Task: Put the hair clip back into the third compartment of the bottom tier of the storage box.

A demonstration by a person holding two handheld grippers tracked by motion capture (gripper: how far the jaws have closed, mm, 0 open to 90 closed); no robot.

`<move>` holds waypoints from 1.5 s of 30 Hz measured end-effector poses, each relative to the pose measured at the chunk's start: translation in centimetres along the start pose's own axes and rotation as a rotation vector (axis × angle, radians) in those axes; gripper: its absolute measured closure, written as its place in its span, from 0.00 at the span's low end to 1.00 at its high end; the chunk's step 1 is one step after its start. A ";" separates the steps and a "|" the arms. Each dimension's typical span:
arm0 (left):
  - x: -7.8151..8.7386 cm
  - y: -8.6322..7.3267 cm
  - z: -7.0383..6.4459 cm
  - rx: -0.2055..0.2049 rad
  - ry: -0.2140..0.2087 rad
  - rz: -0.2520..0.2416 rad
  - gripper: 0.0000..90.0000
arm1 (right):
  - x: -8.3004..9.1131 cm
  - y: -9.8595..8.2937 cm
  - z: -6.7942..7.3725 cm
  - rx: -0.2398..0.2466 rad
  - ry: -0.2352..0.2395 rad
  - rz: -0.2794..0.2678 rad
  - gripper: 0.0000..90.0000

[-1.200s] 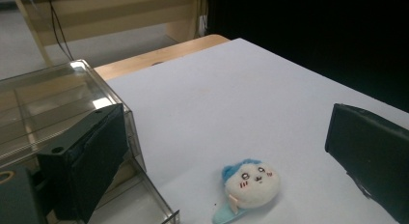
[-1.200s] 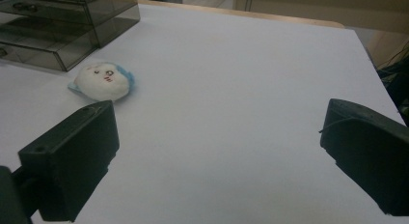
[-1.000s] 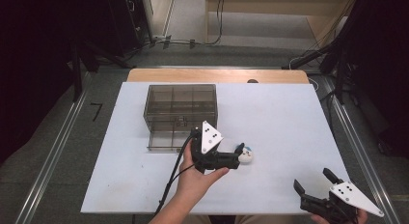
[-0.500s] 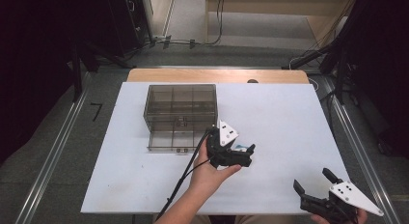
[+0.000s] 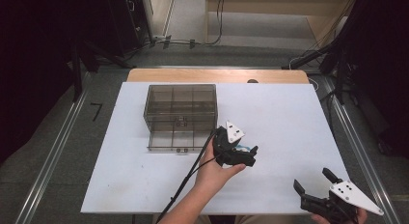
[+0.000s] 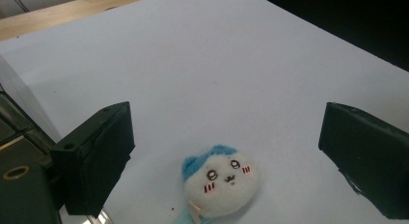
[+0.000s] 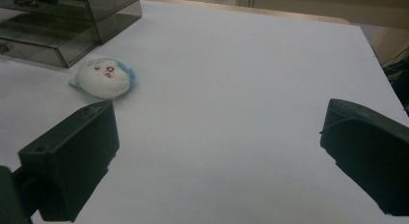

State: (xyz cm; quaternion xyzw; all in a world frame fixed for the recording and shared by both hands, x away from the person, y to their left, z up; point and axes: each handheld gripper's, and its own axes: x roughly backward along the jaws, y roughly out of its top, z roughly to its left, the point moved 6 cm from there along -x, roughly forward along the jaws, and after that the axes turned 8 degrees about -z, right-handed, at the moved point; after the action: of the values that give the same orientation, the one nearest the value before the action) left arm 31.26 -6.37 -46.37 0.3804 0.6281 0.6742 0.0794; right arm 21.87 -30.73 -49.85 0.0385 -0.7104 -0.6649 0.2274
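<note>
Hovering just above the white counter (image 5: 289, 118), the left gripper (image 5: 239, 154) sits near the middle of the board, its jaws spread wide and holding nothing. In the left gripper view the plush (image 6: 219, 180) lies on the counter between the two jaws, closer to the camera than their tips, touching neither. It is a small round white toy with a blue top, a printed face and pink cheek marks; a pale blue part shows at its lower edge. In the high view the plush is mostly hidden under the gripper, with only a sliver of blue visible beside it.

A smoked clear drawer box (image 5: 181, 108) stands on the counter behind and to the left of the left gripper, one low drawer (image 5: 178, 142) pulled out toward the person. In the right gripper view the plush (image 7: 103, 78) rests just in front of the box's corner, apart from it.

The right gripper (image 5: 313, 185) is held at the near right corner of the counter, well apart from the plush, jaws wide open and empty. A hand (image 5: 214, 173) grips the left gripper from below, with its cable trailing back toward the counter's near edge.
</note>
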 end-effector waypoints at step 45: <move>-3.9 -3.2 0.3 0.072 -0.002 0.258 0.11 | -0.2 -0.2 0.1 0.000 0.011 0.012 0.00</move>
State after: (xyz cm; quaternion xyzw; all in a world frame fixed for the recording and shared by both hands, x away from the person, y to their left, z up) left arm 33.04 -7.78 -50.88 0.4613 0.5978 0.6553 -0.0209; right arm 21.97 -30.63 -50.09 0.0380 -0.7094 -0.6633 0.2354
